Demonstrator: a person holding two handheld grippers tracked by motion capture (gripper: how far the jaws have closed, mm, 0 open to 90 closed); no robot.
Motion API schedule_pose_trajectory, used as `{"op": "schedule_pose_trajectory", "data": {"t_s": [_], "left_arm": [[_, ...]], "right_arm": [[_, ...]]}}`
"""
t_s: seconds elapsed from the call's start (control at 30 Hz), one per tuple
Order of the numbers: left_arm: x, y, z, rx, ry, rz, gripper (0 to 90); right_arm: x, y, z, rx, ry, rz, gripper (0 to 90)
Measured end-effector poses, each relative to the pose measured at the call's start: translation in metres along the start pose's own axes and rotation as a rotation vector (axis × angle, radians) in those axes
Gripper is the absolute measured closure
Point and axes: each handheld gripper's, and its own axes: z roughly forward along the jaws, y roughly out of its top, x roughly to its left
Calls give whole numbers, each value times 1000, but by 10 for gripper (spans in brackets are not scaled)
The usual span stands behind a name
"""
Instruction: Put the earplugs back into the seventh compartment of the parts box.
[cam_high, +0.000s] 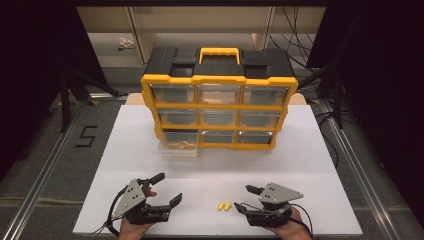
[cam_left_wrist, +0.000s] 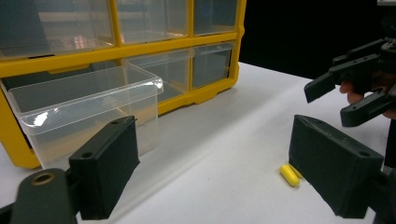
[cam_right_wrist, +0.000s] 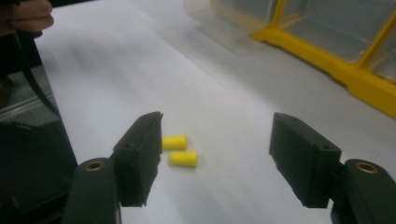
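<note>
step: two yellow earplugs (cam_right_wrist: 179, 150) to be picked up | place: near the board's (cam_high: 150, 165) front edge | right gripper (cam_right_wrist: 215, 154): jaws apart, nothing held | tip: one plug is best centred first

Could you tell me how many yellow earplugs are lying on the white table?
2. Both earplugs lie side by side near the table's front edge, one close beside the other, between the two tools. Others may be hidden inside the drawers.
</note>
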Motion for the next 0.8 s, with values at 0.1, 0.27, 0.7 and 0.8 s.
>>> {"op": "schedule_pose_trajectory", "data": {"t_s": [0.1,0.27,0.7,0.8], "left_arm": [[0,0,0,2,-4,3,156],[-1,0,1,7,-11,9,156],[0,0,0,10,-8,8,159],[0,0,0,10,-9,10,159]], "right_arm": [[2,1,9,45,18,-13,384],[5,2,29,155,48,-47,420],[7,6,48,235,73,-62,507],[8,5,51,246,73,-66,524]]}}
